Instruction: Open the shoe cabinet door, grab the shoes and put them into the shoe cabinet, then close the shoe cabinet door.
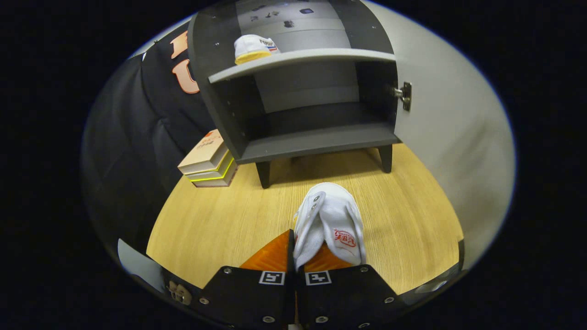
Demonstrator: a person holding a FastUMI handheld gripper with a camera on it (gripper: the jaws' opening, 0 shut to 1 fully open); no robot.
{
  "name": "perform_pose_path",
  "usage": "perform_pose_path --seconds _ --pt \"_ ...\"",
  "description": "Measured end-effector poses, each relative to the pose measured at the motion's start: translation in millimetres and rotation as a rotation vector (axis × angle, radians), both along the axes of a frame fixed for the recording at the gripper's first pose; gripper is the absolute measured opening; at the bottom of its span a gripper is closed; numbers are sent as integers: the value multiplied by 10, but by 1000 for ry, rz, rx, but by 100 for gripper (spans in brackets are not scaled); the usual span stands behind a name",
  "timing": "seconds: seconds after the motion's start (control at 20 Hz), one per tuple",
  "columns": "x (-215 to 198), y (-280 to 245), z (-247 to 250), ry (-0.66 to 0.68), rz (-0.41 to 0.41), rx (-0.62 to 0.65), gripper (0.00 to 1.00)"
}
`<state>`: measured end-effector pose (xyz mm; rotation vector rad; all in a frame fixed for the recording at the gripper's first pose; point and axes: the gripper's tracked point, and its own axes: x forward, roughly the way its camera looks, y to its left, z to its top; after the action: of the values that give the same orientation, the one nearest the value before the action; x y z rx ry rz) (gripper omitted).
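Observation:
My gripper (296,256) is shut on a white canvas shoe (330,220), pinching its side wall between both fingers; the shoe's toe points ahead toward the cabinet. The dark grey shoe cabinet (293,91) stands on short legs beyond the fingers, with its door (454,133) swung wide open on the right. A second white shoe (252,48) with a yellow sole rests on the left of the cabinet's upper shelf (321,57). The lower shelf (316,140) holds nothing.
A stack of books (208,160) lies on the wooden tabletop (220,220) just left of the cabinet's front leg. A metal hinge (404,95) sits on the inner side of the door. Black cloth hangs behind on the left.

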<state>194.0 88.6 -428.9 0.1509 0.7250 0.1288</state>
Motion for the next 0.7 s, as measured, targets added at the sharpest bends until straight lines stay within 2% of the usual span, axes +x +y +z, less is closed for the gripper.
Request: perform_pose_path --seconds 0.2,0.35,0.7 --pt "29 -12 745 -116 13 -28 2" --pt "64 -50 1166 -202 -17 -34 2" --pt "134 -150 1662 -293 -36 -77 2"
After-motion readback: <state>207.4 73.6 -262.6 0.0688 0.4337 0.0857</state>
